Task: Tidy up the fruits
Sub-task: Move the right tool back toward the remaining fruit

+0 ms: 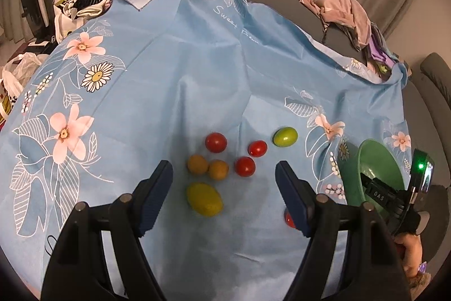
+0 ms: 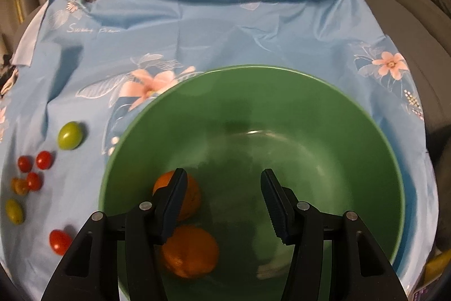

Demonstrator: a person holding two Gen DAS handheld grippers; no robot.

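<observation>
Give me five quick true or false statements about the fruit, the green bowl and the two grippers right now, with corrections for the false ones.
1. Two oranges lie in the green bowl. True.
2. The left gripper grips the yellow fruit. False: its fingers stand apart above the fruit, holding nothing.
3. The green oval fruit lies on the blue cloth. True.
4. All the red tomatoes are inside the bowl. False: they lie on the cloth.
5. The right gripper holds an orange. False: it hangs empty over the bowl.
</observation>
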